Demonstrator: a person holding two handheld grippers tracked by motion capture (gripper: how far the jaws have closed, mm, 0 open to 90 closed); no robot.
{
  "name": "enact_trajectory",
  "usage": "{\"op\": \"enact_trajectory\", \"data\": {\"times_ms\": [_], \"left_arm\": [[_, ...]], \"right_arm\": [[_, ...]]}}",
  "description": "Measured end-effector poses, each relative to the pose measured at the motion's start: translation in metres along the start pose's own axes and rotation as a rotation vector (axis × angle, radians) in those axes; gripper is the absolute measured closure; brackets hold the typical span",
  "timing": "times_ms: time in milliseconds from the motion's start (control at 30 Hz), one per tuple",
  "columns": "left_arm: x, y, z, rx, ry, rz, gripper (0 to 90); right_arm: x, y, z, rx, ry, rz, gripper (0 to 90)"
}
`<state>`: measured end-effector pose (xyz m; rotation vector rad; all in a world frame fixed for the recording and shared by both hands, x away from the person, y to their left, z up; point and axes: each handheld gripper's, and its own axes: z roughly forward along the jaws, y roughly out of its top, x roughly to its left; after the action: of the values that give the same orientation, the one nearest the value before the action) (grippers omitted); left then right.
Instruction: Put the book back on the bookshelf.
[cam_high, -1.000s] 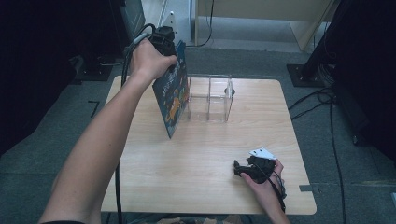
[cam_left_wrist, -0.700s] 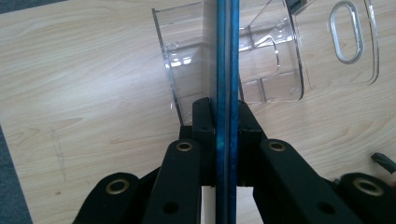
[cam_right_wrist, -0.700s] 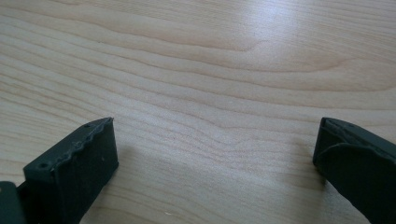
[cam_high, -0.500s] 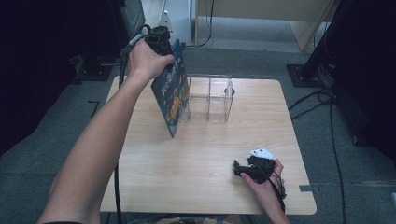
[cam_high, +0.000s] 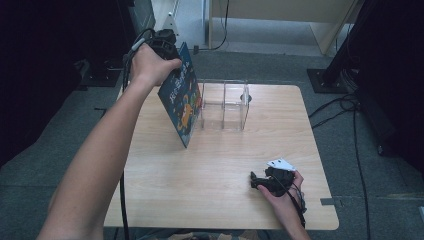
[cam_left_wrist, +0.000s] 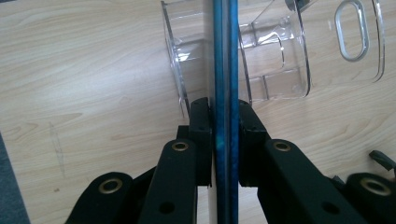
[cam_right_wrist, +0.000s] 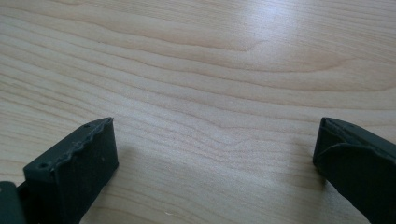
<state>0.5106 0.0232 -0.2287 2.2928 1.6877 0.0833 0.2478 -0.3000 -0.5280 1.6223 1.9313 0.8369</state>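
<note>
Left tongs (cam_high: 175, 59) pinch blue book (cam_high: 183, 102) by its top edge, tilted, at 11 o'clock on table (cam_high: 150, 170), touching clear plastic rack (cam_high: 225, 105). Right tongs (cam_high: 255, 181) spread wide, resting at 4 o'clock, well apart from rack.

No legible text anywhere.

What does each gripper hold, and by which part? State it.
The left gripper is shut on the blue book, its jaws clamping the book's top edge. The right gripper holds nothing; its jaws stand open over the table.
</note>
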Motion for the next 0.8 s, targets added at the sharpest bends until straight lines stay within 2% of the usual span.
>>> {"op": "enact_trajectory", "data": {"times_ms": [67, 133, 400, 800], "left_arm": [[0.005, -0.001, 0.003, 0.001, -0.018, -0.013, 81.4], [0.009, -0.002, 0.006, -0.005, -0.017, -0.027, 82.3], [0.025, -0.005, 0.006, -0.02, -0.063, -0.09, 84.4], [0.022, -0.004, 0.005, -0.017, -0.07, -0.106, 84.5]], "right_arm": [[0.0, 0.0, 0.0, 0.0, 0.0, -0.001, 0.0], [0.0, 0.0, 0.0, 0.001, 0.001, -0.001, 0.0], [0.0, 0.0, 0.0, 0.0, 0.0, -0.001, 0.0], [0.0, 0.0, 0.0, 0.0, 0.0, -0.001, 0.0]]}}
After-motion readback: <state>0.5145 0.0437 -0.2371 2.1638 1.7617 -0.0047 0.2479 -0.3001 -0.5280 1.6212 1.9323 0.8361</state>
